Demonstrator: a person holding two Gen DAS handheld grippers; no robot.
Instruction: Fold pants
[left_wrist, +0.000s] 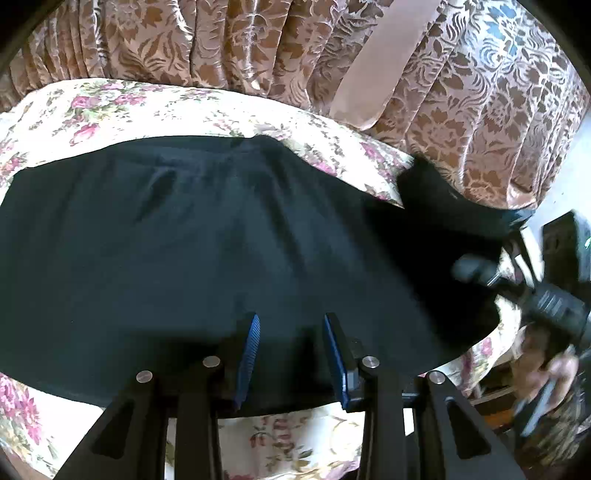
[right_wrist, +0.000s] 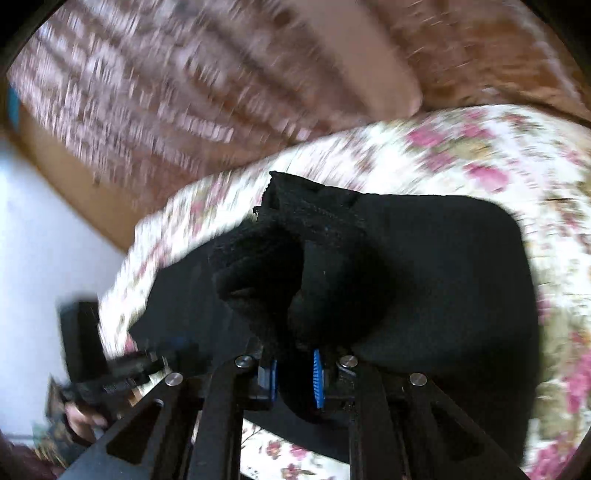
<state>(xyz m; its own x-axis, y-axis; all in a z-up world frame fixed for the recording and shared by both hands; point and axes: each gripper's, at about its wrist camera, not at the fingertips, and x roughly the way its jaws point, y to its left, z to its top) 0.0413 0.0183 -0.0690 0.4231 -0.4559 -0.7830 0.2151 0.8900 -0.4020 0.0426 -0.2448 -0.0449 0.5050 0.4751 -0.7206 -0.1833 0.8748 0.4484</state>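
While the right gripper was clamped on a bunched end of the black pants, the left gripper hovered with its blue pads apart, nothing between them, low over the near edge of the cloth. Step in hand looked like the fold-over: one end lifted and carried across the rest. Right wrist view was heavily motion-blurred, so that gripper was likely mid-swing. Next move probably called for laying the held end down square on the flat part, then releasing; the left gripper could pin or smooth the near edge so the layer beneath didn't drag.

Pants lay spread on the floral bedspread, mostly flat ahead of the left gripper, a few soft creases, plain dark fabric. The held end stood up just ahead of the right gripper's pads, crumpled, with a stitched hem showing at its top. Brown patterned curtain hung beyond the bed. Could not tell waistband from leg end.
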